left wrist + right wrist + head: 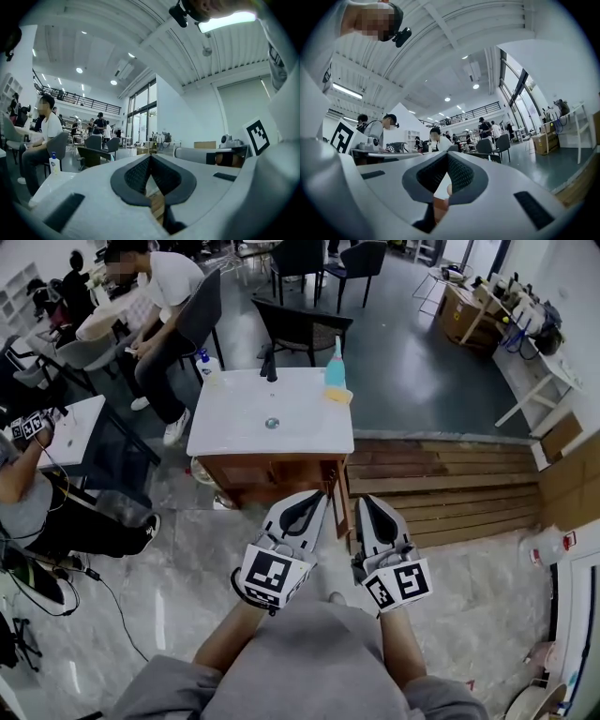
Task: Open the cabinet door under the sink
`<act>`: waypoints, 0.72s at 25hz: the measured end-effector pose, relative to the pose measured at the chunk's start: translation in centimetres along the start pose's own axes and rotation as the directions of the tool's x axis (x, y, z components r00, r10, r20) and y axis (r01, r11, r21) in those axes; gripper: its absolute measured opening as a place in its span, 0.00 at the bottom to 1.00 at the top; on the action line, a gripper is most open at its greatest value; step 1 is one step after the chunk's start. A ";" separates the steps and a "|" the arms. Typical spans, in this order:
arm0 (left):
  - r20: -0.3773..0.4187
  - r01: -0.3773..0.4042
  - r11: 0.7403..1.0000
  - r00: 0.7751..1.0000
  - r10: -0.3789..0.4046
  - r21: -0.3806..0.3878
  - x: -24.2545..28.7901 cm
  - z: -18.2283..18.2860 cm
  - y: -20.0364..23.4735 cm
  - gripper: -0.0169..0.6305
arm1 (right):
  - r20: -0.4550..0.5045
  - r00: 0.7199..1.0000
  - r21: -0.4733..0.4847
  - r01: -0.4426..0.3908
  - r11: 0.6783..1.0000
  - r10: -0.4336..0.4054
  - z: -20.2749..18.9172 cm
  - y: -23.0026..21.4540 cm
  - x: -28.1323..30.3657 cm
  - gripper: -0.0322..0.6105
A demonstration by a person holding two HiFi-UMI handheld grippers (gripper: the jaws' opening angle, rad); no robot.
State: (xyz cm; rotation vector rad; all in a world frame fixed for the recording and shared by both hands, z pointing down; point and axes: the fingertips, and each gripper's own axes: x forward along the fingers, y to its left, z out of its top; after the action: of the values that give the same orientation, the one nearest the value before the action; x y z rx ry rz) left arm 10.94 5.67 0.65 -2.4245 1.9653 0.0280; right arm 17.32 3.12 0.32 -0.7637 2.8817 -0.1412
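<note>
- The left gripper (150, 158) has its fingers (135, 177) pressed tip to tip with nothing between them. The right gripper (446, 155) is closed and empty in the same way.
- Both grippers are held level in front of the person, short of the cabinet door (267, 472), which faces them below the white counter (234, 432) with the sink's drain (272, 423) in it.
- With the fingers closed like this they cannot take a handle or an edge. If they go in without spreading first, I expect they would only bump or skid along the wood.
- The person stands close to the front, so a door swinging out may strike the grippers or the legs.
- The wooden platform (441, 486) lies just beside the cabinet on the right and could block a door hinged on that side.
- A high approach risks knocking the teal bottle (335, 367) or the sponge (339, 396) at the counter's far corner.
- From the head view the door is strongly foreshortened. I can make out no handle, hinge side or seam.
- The grippers cover the cabinet's lower right. I cannot tell whether the upright wooden panel (343, 486) there is a side wall or a door already ajar.
- Both gripper views look across the room, over the counter, and show nothing of the door.
</note>
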 end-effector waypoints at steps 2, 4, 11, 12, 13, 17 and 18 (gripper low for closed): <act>0.009 -0.006 1.000 1.000 0.006 0.003 -0.1 0.3 0.3 0.04 | 0.002 1.000 -0.008 -0.009 1.000 0.009 0.1 0.3 0.3 0.06; 0.009 -0.013 1.000 1.000 0.013 0.006 -0.3 0.2 0.5 0.04 | 0.005 1.000 -0.012 -0.013 1.000 0.013 0.1 0.6 0.5 0.06; 0.007 -0.036 0.999 0.999 0.036 0.000 -1.0 -0.1 0.9 0.04 | 0.003 0.999 -0.018 -0.036 0.999 0.036 0.0 1.3 0.9 0.06; 0.006 -0.038 0.999 0.999 0.038 -0.002 -1.1 -0.2 1.0 0.04 | 0.002 0.999 -0.020 -0.037 0.999 0.037 0.0 1.4 0.9 0.06; 0.005 -0.041 0.999 0.999 0.041 -0.003 -1.1 -0.3 1.0 0.04 | 0.000 0.999 -0.021 -0.037 0.999 0.037 -0.1 1.5 0.9 0.06; 0.006 -0.045 0.999 0.999 0.045 -0.012 -1.1 -0.2 1.1 0.04 | -0.003 0.999 -0.022 -0.039 0.999 0.039 -0.1 1.6 1.1 0.06; 0.007 -0.045 0.999 0.999 0.045 -0.013 -1.1 -0.1 1.1 0.04 | -0.004 0.999 -0.022 -0.040 0.999 0.039 -0.1 1.6 1.1 0.06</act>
State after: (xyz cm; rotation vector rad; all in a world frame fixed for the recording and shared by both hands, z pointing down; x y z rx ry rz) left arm 9.62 6.55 0.78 -2.3841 2.0226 0.0497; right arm 15.55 3.98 0.04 -0.7104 2.9038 -0.1060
